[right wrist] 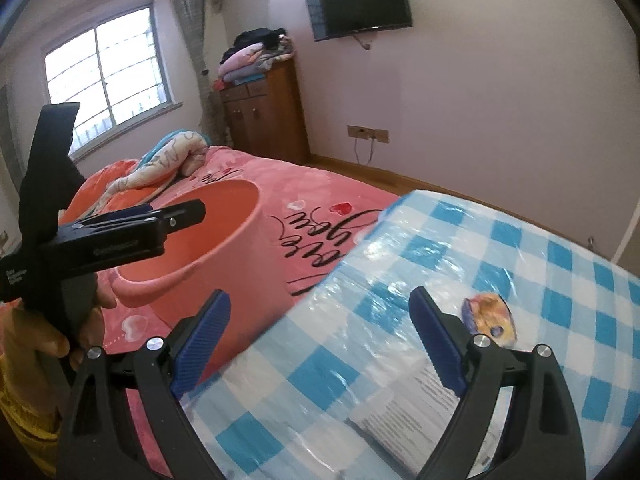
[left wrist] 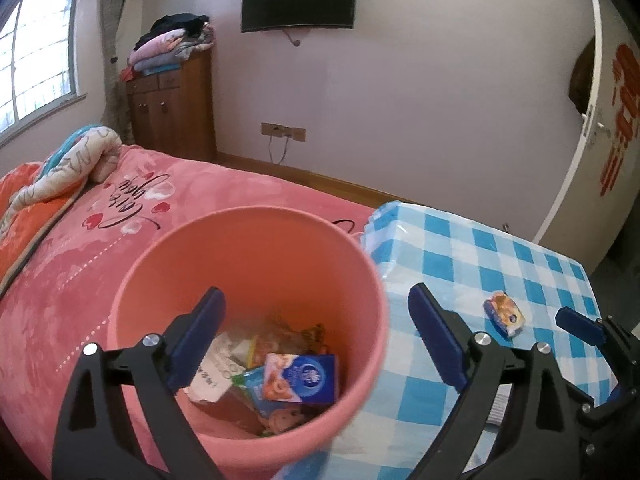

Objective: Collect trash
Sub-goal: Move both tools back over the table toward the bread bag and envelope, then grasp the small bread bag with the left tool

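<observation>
While both jaw sets stand wide with nothing between them, the left gripper (left wrist: 316,336) hangs over the pink bin (left wrist: 256,240) and the right gripper (right wrist: 320,332) over the checked cloth (right wrist: 520,248). One packet (left wrist: 505,314) lies on that cloth: small, crumpled, blue and orange, its print too blurred to read. Bin holds several wrappers (left wrist: 298,376), partly hidden by the left finger; possibly biscuit packs. Bin base is cut off.
</observation>
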### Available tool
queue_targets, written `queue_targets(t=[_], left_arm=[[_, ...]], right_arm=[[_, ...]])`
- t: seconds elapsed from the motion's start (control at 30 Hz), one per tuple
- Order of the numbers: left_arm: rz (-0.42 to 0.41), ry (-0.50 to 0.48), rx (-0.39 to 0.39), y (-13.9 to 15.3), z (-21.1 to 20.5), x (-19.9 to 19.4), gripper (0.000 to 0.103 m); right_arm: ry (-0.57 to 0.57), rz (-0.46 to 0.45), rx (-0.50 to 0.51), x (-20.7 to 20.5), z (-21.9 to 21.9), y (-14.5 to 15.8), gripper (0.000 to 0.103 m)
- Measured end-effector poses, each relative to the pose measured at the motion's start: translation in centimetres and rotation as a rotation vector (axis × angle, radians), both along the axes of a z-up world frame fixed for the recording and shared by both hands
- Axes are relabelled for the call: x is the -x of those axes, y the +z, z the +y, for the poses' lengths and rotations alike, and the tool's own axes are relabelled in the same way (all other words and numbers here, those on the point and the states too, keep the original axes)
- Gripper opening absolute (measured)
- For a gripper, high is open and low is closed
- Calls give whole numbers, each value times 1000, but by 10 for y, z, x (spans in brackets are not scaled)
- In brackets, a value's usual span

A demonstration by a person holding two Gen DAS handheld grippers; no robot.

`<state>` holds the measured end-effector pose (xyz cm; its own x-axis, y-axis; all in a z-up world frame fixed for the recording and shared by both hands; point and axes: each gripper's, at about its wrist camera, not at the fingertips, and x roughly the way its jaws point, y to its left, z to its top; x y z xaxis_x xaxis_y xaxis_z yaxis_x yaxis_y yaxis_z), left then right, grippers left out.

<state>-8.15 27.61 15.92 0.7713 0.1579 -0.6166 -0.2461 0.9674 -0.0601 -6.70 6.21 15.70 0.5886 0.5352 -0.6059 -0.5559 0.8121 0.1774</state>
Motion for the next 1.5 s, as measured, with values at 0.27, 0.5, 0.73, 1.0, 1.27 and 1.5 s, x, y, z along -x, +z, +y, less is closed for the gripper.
queue_targets(t=[0.27, 0.5, 0.73, 1.0, 1.27, 1.5], left_arm=[[16, -70, -17, -4, -42, -8, 93], [49, -130, -34, -15, -76, -15, 93], [82, -183, -42, -26, -107, -21, 93], [145, -255, 12, -44, -140, -37, 93], [240, -346, 129, -73, -190, -72, 93], [327, -348, 178, -105, -231, -116, 93]], right_arm=[[-69, 10, -11, 8, -41, -9, 93], [-122, 38, -18, 14, -74, -20, 93], [-160, 57, -35, 22, -101, -29, 94], [-234, 96, -55, 30, -148, -47, 95], [-308, 159, -74, 31, -200, -72, 95], [-324, 177, -66, 37, -224, -89, 95]])
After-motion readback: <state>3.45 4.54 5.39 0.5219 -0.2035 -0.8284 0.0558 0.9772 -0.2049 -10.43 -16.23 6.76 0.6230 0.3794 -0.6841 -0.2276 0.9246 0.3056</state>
